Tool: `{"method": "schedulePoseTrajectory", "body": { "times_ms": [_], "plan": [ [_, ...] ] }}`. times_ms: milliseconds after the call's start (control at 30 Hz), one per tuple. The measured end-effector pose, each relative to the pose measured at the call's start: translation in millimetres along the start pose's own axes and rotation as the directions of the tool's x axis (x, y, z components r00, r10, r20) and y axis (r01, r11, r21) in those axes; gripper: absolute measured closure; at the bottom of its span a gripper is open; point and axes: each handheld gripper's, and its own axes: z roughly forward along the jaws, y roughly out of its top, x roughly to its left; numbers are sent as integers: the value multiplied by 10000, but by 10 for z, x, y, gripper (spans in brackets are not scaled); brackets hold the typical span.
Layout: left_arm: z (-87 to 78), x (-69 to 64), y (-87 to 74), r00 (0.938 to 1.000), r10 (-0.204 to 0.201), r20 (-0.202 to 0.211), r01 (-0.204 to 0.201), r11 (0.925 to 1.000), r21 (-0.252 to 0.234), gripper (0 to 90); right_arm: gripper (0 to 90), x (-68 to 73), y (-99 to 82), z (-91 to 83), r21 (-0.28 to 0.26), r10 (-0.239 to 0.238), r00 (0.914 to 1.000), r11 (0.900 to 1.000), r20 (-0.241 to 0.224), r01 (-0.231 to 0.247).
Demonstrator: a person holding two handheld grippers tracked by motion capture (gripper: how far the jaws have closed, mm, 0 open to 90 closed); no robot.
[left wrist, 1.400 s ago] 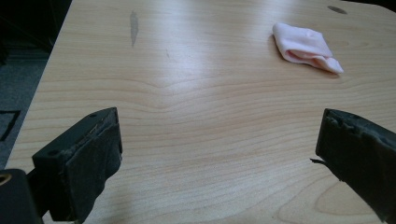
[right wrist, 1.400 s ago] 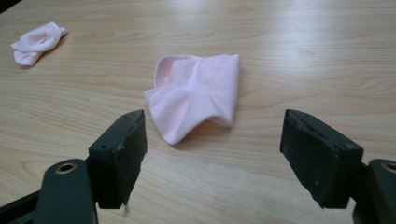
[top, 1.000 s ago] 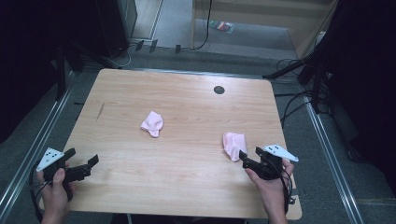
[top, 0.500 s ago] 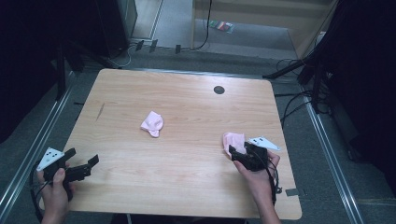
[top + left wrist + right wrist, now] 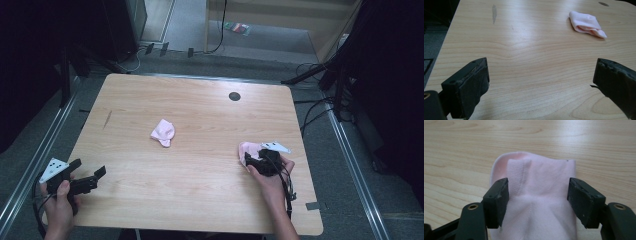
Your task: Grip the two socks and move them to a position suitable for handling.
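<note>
A pale pink sock (image 5: 541,192) lies folded and flat near the right edge of a light wooden table (image 5: 200,200), its ribbed cuff turned back on itself and its knit soft and finely textured, as the right gripper (image 5: 256,162) settles over it; the two black jaws straddle the fabric, one at each side, having just been narrowing a little, yet they stand released, with the pads not visibly pressing on the cloth. A clean pick-up here would seem to call for lowering the jaws until their tips nearly meet the tabletop, then pinching across the sock's full width so both folded layers are caught together rather than the top ply alone, which could peel away and unfold the bundle. Thin, limp knitwear of this kind is likely to sag and slip from a shallow hold, so a bite well back from the edge looks wiser. A second pink sock (image 5: 163,132), likewise folded into a small rounded packet, rests well apart near the middle of the table. The left gripper (image 5: 89,176) hangs at the near left corner, its worn, rubbery pads spread wide with nothing between them, only bare wood grain showing past them. The tabletop is smooth and lightly glossy, marked by a dark scuff (image 5: 494,12) and a round cable hole (image 5: 234,96) toward the far side
</note>
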Motion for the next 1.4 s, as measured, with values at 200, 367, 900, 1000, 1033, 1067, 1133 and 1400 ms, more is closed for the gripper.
{"method": "schedulePoseTrajectory", "body": {
  "times_ms": [200,367,900,1000,1033,1067,1133,1400],
  "plan": [
    [1,-9,0,10000,53,-39,-53,10000,32,5,337,34,-46,43,-74,-205,9996,9998,189,207],
    [1,-3,0,10000,15,-5,-15,10000,4,5,356,48,-82,49,-233,-393,9987,9989,319,400],
    [4,15,4,9999,-168,28,167,9998,84,5,844,-28,-119,2,-535,-66,9998,9986,-191,56],
    [6,4,3,9999,-120,-75,120,9999,43,5,847,-50,-126,-45,-1093,123,9998,9939,-162,-140],
    [8,-2,3,9999,-51,-144,52,10000,57,5,847,-50,-126,-45,-1093,123,9998,9939,-162,-140],
    [10,-10,4,9998,40,-201,-38,10000,90,5,847,-47,-116,-70,-1192,278,9993,9924,-237,-305],
    [10,-22,9,9996,114,-266,-110,9999,129,5,847,2,-65,-169,-1417,378,9978,9889,-537,-451],
    [-47,-106,103,9994,301,-166,-305,9993,-204,5,847,225,76,-434,-2019,-29,9940,9792,-1098,-195]
  ]
}}
